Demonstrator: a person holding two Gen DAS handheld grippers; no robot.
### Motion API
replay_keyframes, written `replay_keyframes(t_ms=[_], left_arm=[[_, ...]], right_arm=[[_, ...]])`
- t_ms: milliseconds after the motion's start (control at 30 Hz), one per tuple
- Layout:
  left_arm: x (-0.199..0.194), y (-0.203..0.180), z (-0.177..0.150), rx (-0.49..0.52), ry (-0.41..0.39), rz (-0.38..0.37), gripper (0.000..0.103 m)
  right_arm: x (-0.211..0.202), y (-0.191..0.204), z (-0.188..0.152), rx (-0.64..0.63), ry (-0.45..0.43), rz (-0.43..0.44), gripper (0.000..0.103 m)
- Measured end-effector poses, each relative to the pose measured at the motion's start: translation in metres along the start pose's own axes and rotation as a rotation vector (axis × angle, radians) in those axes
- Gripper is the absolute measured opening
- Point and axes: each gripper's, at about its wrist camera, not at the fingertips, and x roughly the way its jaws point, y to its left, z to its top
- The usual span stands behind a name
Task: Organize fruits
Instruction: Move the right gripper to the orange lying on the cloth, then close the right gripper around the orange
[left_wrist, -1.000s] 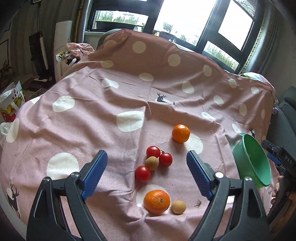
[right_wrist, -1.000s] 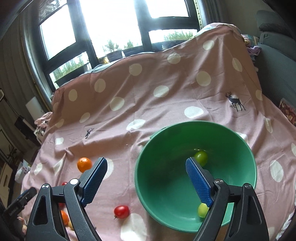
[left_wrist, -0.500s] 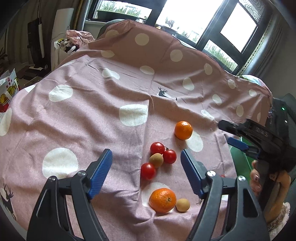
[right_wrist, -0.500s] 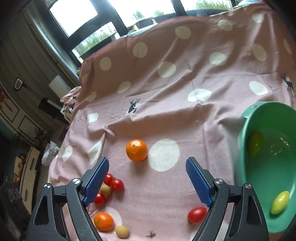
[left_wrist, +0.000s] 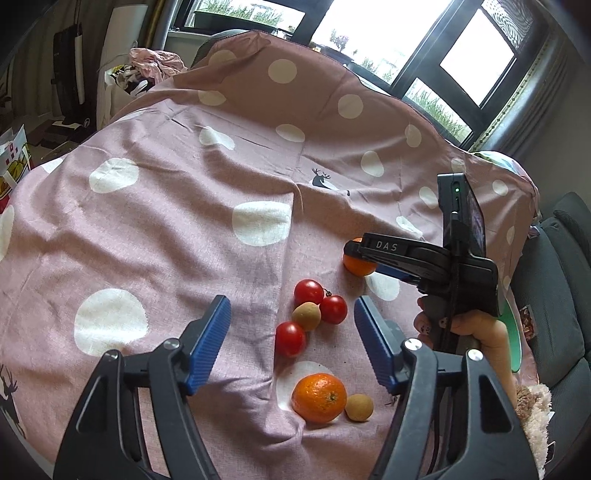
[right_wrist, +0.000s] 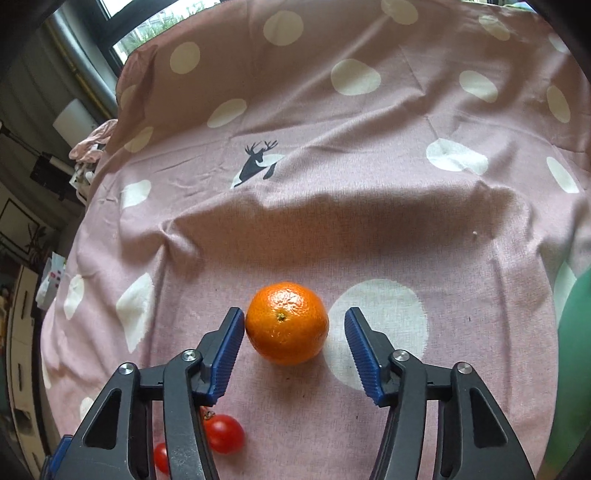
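At nine o'clock of the cloth (left_wrist: 166, 229), the left gripper (left_wrist: 291, 334) was seen part-open and closing above three tomatoes (left_wrist: 308, 291). At three o'clock, the right gripper (right_wrist: 293, 343) was closing around the orange (right_wrist: 286, 322), not yet clamped; firm, slightly yielding, best taken across its widest part.

Above three tomatoes (left_wrist: 308, 291) mid-cloth, the left gripper (left_wrist: 291, 341) is closing on nothing, the right gripper (left_wrist: 364, 258) straddling the far orange (left_wrist: 356, 266).

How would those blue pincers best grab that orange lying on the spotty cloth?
Across its widest middle, coming down from above. The orange is round, stem end up, with bare cloth on both sides. The right gripper already straddles it, jaws closing: the left pad nearly touches, the other is apart.
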Motion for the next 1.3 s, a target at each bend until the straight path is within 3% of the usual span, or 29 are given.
replay_keyframes(t_ms=[33,133,233,500,633,767,1000,1100,1300], left_arm=[[0.0,0.0,0.0,0.002,0.002,-0.002,0.068],[0.002,-0.003,-0.001,0.007,0.011,-0.011,0.068],[0.005,-0.008,-0.003,0.018,0.023,-0.019,0.068],[0.019,-0.033,-0.013,0.073,0.07,-0.057,0.067],[0.027,-0.043,-0.019,0.108,0.092,-0.048,0.067],[0.033,-0.046,-0.023,0.125,0.111,-0.043,0.066],[0.038,-0.046,-0.025,0.103,0.132,-0.059,0.059],[0.036,-0.048,-0.026,0.095,0.137,-0.096,0.058],[0.041,-0.065,-0.035,0.13,0.186,-0.16,0.053]], right_arm=[[0.001,0.0,-0.001,-0.004,0.006,0.016,0.048],[-0.006,-0.001,-0.006,-0.026,0.007,-0.008,0.048],[-0.025,-0.007,-0.019,-0.04,0.002,0.037,0.048],[-0.084,-0.029,-0.079,-0.137,0.017,0.019,0.048],[-0.074,-0.04,-0.092,-0.103,0.095,0.076,0.048],[-0.064,-0.04,-0.095,-0.119,0.133,0.052,0.048],[-0.072,-0.043,-0.096,-0.124,0.113,0.082,0.052],[-0.086,-0.048,-0.092,-0.108,0.066,0.103,0.062],[-0.107,-0.071,-0.083,-0.025,-0.028,0.172,0.062]])
